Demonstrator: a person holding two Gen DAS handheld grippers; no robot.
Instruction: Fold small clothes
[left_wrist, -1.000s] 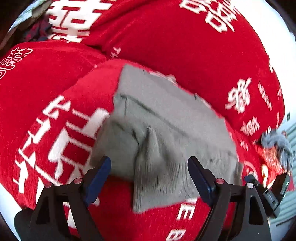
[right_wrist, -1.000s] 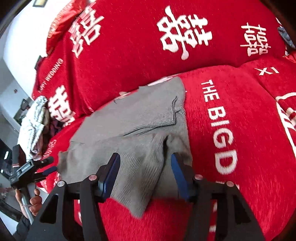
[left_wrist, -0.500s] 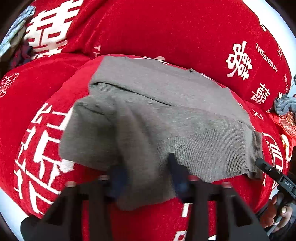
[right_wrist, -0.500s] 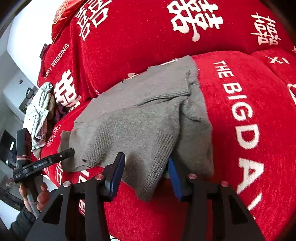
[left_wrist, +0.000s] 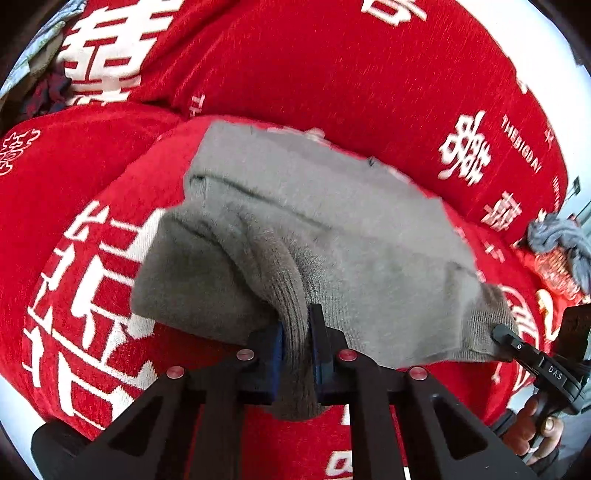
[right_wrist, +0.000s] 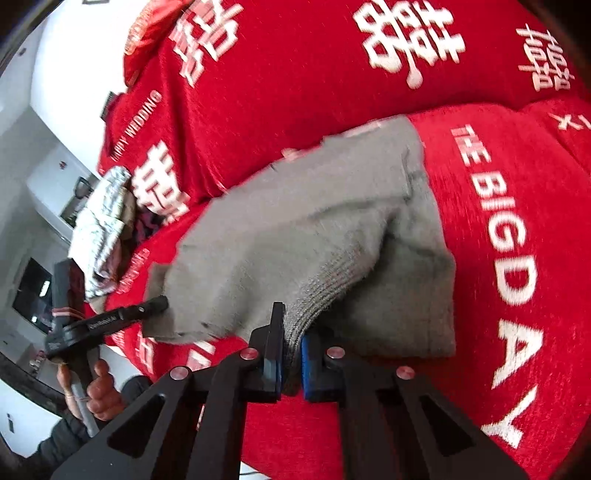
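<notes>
**Both grippers pinched on the grey knit's ribbed hem**

Red sofa cover (left_wrist: 332, 74), printed with white characters and lettering, fills both views; seat cushion carries the work. Grey knit garment (left_wrist: 332, 221) lies across the seat cushion, far edge up against the backrest, near edge drawn toward the cameras.

- Left gripper (left_wrist: 297, 345): closed tight on a bunched fold of the ribbed hem, fabric squeezed between the blue pads.
- Right gripper (right_wrist: 291, 358): likewise clamped on ribbed hem, at the garment's other near corner.
- A sleeve or side panel is folded under on each side; exact layers unclear.
- Heap of other clothes (right_wrist: 99, 229) sits at the sofa's end, well apart.

Handling, as judged: soft, light, stretchy knit; drapes and sags between the two holds, no stiffness to keep a crease. Ribbed band is the thickest, least slippery place to hold, so the corner grips look sound. Pulling unevenly would likely skew the fold or stretch the hem.
</notes>
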